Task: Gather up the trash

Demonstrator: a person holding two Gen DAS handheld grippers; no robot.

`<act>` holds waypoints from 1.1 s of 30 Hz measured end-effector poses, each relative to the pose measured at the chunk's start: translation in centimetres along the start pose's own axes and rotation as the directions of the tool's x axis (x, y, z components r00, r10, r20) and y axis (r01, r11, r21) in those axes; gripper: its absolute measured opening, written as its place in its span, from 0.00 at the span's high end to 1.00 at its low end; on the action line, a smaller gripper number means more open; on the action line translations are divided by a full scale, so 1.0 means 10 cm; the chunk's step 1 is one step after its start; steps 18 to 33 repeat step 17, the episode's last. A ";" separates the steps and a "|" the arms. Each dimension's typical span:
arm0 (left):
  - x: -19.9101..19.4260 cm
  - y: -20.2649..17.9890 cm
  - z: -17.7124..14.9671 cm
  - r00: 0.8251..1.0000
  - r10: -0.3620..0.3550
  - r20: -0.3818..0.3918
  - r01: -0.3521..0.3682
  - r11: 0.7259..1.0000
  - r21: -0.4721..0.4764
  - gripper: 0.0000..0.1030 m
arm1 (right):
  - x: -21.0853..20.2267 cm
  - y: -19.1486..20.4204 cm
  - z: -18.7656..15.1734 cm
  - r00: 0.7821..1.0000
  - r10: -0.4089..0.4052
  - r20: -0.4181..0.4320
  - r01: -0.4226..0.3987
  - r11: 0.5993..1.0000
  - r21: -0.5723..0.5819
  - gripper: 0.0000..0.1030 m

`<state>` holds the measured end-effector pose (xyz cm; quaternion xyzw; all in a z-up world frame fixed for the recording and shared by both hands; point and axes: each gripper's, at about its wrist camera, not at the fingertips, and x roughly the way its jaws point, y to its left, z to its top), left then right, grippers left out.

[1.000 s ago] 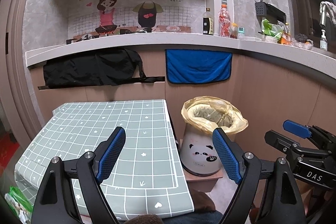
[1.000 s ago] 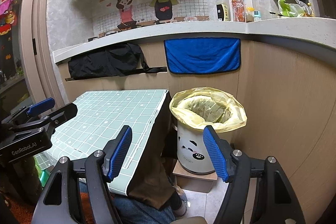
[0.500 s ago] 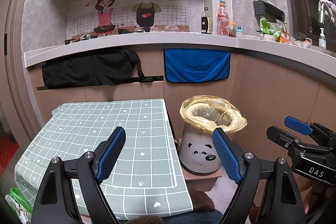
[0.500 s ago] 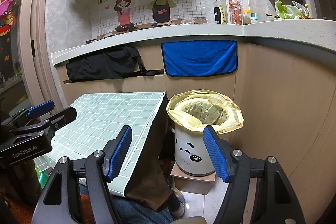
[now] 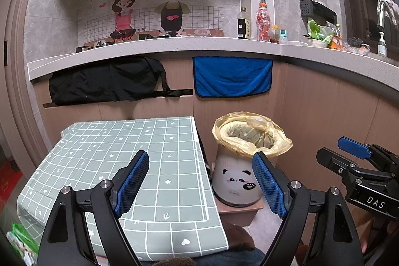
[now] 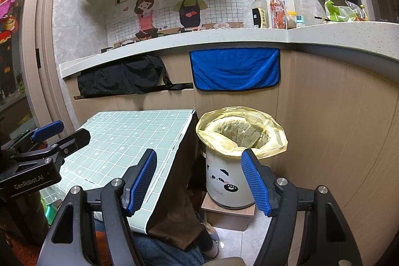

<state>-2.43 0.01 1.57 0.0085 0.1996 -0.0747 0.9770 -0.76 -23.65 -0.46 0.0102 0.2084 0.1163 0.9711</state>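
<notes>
**Both tongs spread and empty beside the lined bin**

The left tongs [image 5: 199, 186] are standing released, their blue pads [image 5: 132, 181] set wide apart with nothing between them. They are hanging over the near right part of a small worktop [image 5: 99, 156] covered in a grey-green checked cloth, which is lying bare. The right tongs [image 6: 199, 183] are likewise gaping wide and gripping nothing; they are pointing towards the gap between the worktop's hanging edge and the bin. Each pair is showing at the edge of the other's view.

Just to the right of the worktop, a white trash bin [image 5: 237, 181] with a panda face is sitting on a low wooden block [image 5: 239, 211] on the floor. A yellow bag [image 6: 239, 131] is lining it, folded out over the rim, and crumpled greenish material is showing inside. At the lower left edge of the left view, a green-and-white wrapper [image 5: 20, 243] is peeking out below the worktop; what it is cannot be told.

Behind, a blue towel [image 5: 232, 76] and a black bag [image 5: 107, 81] are hanging off the front of a long kitchen counter [image 5: 174, 46], with bottles [image 5: 261, 21] standing on top. The person's trouser leg [image 6: 164, 251] is showing at the bottom of the right view.
</notes>
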 end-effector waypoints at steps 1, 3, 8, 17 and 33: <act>0.00 0.00 0.00 1.000 0.001 0.000 -0.001 1.000 0.000 0.18 | 0.01 0.00 0.00 1.000 0.001 -0.001 -0.001 1.000 0.000 0.35; 0.00 -0.01 0.00 1.000 0.001 -0.001 -0.001 1.000 -0.001 0.18 | 0.00 0.00 0.00 1.000 0.001 0.000 -0.001 1.000 0.000 0.35; 0.01 -0.01 -0.02 1.000 -0.006 -0.004 0.006 1.000 0.004 0.18 | 0.01 0.00 0.00 1.000 0.001 0.000 -0.001 1.000 0.000 0.34; 0.05 0.06 -0.08 0.999 -0.029 -0.023 0.029 1.000 -0.004 0.18 | -0.01 -0.03 -0.02 1.000 -0.008 -0.007 0.008 1.000 0.000 0.34; 0.05 0.06 -0.08 0.999 -0.029 -0.023 0.029 1.000 -0.004 0.18 | -0.01 -0.03 -0.02 1.000 -0.008 -0.007 0.008 1.000 0.000 0.34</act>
